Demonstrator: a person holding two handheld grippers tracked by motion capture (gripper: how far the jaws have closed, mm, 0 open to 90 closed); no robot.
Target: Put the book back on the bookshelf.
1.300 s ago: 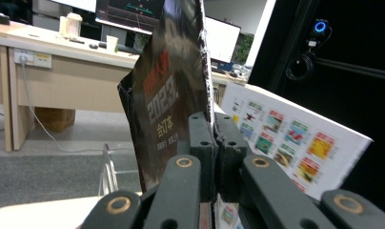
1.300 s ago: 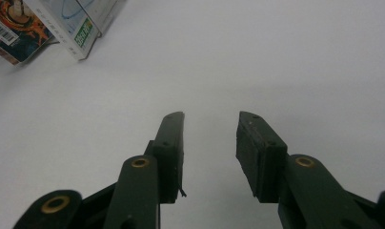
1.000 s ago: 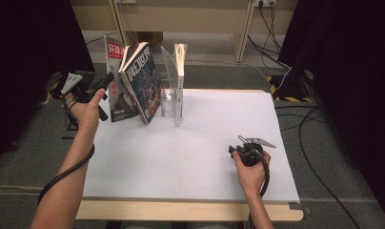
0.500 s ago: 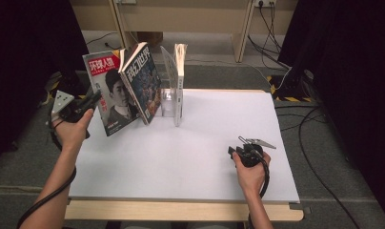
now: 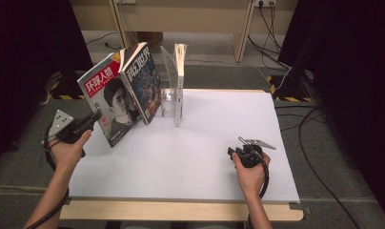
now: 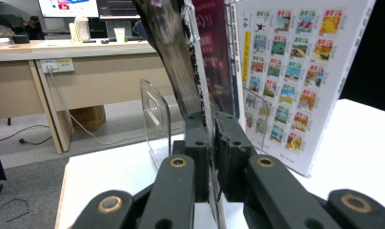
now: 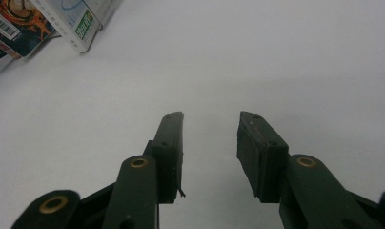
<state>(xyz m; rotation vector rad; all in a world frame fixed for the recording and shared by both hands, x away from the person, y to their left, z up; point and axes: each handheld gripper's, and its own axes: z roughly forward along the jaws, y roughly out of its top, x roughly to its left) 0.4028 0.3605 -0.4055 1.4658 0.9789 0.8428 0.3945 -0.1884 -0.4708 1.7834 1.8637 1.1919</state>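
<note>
A magazine with a portrait cover (image 5: 112, 102) stands tilted at the table's left edge, its lower corner on the white top. My left gripper (image 5: 96, 117) is shut on its left edge. The jaws have eased a little within the last second, and in the left gripper view the pads (image 6: 200, 143) still press the thin magazine (image 6: 174, 62) between them. A second magazine (image 5: 143, 83) leans against a clear rack (image 5: 170, 102), next to a white upright book (image 5: 180, 71). My right gripper (image 5: 232, 152) rests on the table at the right, open and holding nothing (image 7: 209, 129).
The white table top (image 5: 190, 167) spreads between the two hands. In the left gripper view a clear divider (image 6: 155, 119) and a back cover with small colour pictures (image 6: 290, 71) stand just beyond the jaws. Cables run over the floor at the right (image 5: 300, 119).
My left hand has drawn the portrait magazine leftward and toward the near side, out from behind the second magazine, and its whole cover now faces up. The right hand has stayed put.
</note>
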